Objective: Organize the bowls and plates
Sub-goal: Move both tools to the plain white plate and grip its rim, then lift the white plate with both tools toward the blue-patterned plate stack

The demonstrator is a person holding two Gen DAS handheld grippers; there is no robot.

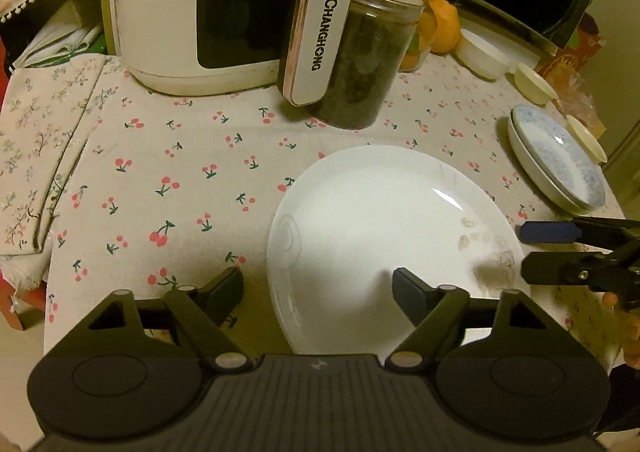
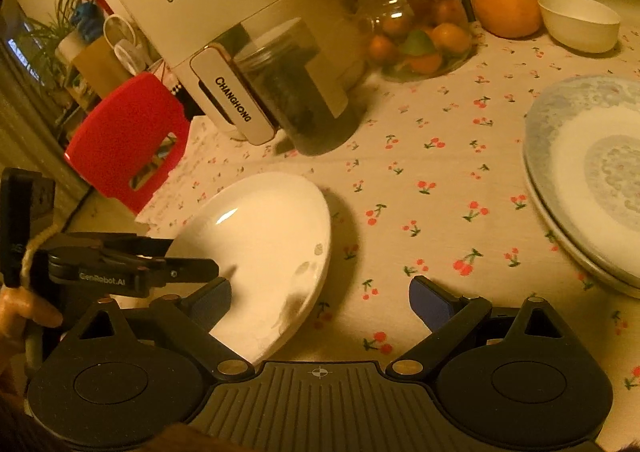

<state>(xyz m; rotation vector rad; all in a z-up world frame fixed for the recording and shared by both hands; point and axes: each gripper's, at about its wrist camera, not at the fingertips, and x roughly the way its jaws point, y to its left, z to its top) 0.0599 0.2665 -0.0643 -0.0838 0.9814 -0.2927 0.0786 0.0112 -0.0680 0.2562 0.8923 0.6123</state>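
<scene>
A white plate (image 1: 392, 228) with faint flower prints lies flat on the cherry-print tablecloth (image 1: 180, 172). My left gripper (image 1: 318, 288) stands open astride its left rim, one finger over the plate and one over the cloth, with no pad pressing. My right gripper (image 2: 322, 300) is open at the opposite edge of the same plate (image 2: 264, 248), its left finger over the plate. Each gripper shows in the other's view: the right gripper (image 1: 524, 252) and the left gripper (image 2: 192, 256). A blue-patterned plate (image 2: 592, 180) (image 1: 560, 160) sits to the right, on another plate. A white bowl (image 2: 580, 22) stands at the back.
A white air fryer (image 1: 208, 12) and a jar of dark contents (image 1: 360, 64) stand behind the plate. A jar of fruit (image 2: 420, 40) and an orange (image 2: 508, 0) are further back. Two small cream bowls (image 1: 534, 84) sit at the far right. A red stool (image 2: 128, 140) is beside the table's left edge.
</scene>
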